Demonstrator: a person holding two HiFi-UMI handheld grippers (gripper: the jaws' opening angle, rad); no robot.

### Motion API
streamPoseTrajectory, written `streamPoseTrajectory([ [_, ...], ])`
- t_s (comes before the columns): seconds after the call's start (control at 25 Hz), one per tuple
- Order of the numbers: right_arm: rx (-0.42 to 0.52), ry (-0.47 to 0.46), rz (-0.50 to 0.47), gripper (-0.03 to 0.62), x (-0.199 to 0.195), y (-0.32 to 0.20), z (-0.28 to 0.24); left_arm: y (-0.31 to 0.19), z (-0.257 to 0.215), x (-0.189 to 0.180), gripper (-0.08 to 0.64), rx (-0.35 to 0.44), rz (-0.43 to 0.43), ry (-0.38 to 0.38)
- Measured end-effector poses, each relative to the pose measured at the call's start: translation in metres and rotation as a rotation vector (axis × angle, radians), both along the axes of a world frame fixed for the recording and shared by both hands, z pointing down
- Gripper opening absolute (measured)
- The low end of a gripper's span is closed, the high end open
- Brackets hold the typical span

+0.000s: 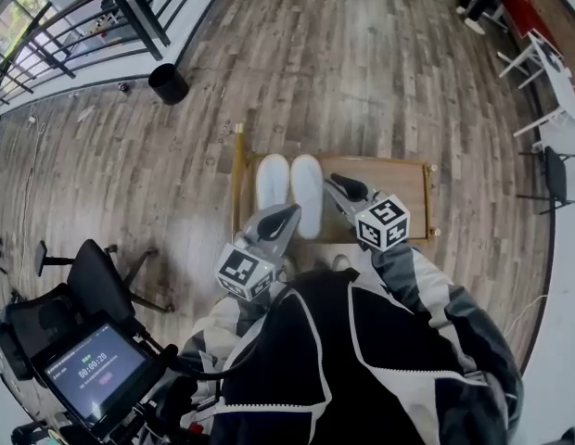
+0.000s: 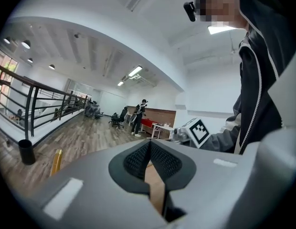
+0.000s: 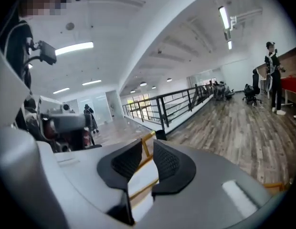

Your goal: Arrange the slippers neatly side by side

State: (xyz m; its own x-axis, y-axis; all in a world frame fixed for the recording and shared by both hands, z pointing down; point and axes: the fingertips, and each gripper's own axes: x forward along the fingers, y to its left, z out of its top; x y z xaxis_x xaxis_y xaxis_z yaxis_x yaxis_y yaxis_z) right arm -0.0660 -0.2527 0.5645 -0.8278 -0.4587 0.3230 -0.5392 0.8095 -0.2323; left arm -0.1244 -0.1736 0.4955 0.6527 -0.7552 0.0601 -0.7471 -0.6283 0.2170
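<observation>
Two white slippers, the left one (image 1: 272, 182) and the right one (image 1: 307, 193), lie side by side, touching, on a low wooden platform (image 1: 399, 193) with a gold frame. My left gripper (image 1: 289, 213) hovers above the near ends of the slippers, raised and pointing level; its pads (image 2: 138, 159) are pressed together with nothing held. My right gripper (image 1: 341, 185) hangs just right of the right slipper. In the right gripper view its jaws (image 3: 147, 151) stand apart and empty, with a white slipper (image 3: 141, 178) showing below through the gap.
A black bin (image 1: 168, 83) stands on the wood floor at the far left near a black railing (image 1: 74, 35). An office chair (image 1: 93, 281) and a screen on a stand (image 1: 93, 371) are at my near left. White chairs (image 1: 552, 82) line the right side.
</observation>
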Motion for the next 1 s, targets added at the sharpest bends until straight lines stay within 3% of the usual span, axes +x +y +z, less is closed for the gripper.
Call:
streamPoseTrajectory([
  [0.16, 0.112, -0.105, 0.012, 0.007, 0.04, 0.009, -0.058, -0.022, -0.006, 0.037, 0.02, 0.031, 0.058, -0.003],
  [0.4, 0.234, -0.133, 0.08, 0.002, 0.141, 0.005, -0.077, -0.057, -0.024, 0.129, 0.02, 0.103, 0.121, -0.023],
  [0.68, 0.254, -0.129, 0.183, 0.002, 0.186, 0.031, -0.099, -0.05, -0.049, 0.158, 0.02, 0.127, 0.207, -0.004],
  [1.0, 0.269, -0.105, 0.182, 0.002, 0.202, 0.027, -0.103, -0.053, -0.062, 0.176, 0.02, 0.133, 0.221, 0.008],
])
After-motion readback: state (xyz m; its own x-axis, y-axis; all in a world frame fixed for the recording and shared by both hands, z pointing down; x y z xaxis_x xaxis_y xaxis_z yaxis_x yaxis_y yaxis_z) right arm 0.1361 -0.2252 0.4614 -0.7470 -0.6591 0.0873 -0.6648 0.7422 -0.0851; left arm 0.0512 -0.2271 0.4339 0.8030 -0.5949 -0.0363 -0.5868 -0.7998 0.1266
